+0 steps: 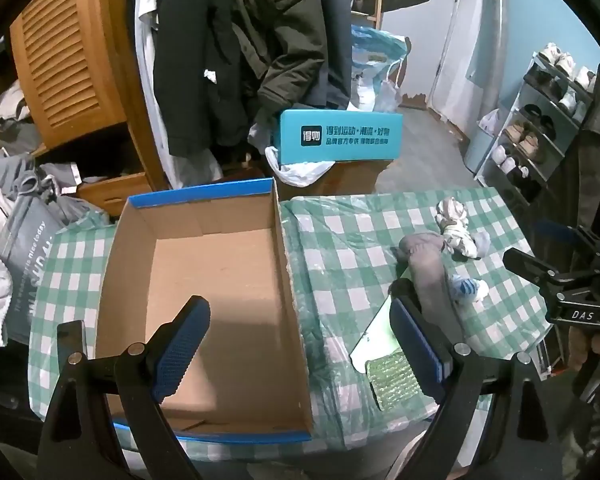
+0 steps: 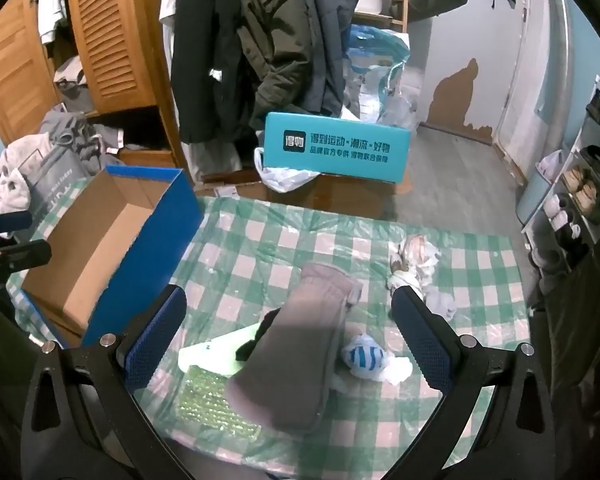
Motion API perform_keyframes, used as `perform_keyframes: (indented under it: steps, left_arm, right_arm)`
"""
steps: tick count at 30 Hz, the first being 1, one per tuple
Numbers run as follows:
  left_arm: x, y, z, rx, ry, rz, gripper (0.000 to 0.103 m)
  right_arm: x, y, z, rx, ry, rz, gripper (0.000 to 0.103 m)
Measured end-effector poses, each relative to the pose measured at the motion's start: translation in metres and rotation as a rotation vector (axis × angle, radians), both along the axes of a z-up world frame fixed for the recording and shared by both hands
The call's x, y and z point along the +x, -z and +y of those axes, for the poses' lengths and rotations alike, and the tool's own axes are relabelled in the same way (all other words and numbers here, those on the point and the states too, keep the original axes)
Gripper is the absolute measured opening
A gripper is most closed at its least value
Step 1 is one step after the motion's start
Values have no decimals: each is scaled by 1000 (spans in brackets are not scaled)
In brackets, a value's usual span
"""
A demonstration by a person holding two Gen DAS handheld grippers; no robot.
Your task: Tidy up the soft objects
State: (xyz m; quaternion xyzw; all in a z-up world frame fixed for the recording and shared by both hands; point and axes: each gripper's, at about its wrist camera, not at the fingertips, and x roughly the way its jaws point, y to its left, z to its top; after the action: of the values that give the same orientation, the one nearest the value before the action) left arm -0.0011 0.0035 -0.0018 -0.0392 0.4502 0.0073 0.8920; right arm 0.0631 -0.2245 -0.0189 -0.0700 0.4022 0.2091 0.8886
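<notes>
A green-and-white checked cloth covered the counter in a cluttered room hung with dark coats. An open blue cardboard shoebox sat at its left end, with nothing visible inside. The left hand-held gripper hovered wide open over the box's right wall, holding nothing. The right hand-held gripper hung equally wide above a long grey sock; a blue-striped white sock ball and a pale patterned bundle lay close by.
</notes>
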Motion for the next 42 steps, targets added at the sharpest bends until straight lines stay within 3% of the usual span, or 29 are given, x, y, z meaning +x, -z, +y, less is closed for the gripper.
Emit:
perform_keyframes:
  steps: [42]
  left_arm:
    - [-2, 11, -12, -7, 19, 30, 93]
  right_arm:
    - [-1, 2, 1, -6, -1, 8, 101]
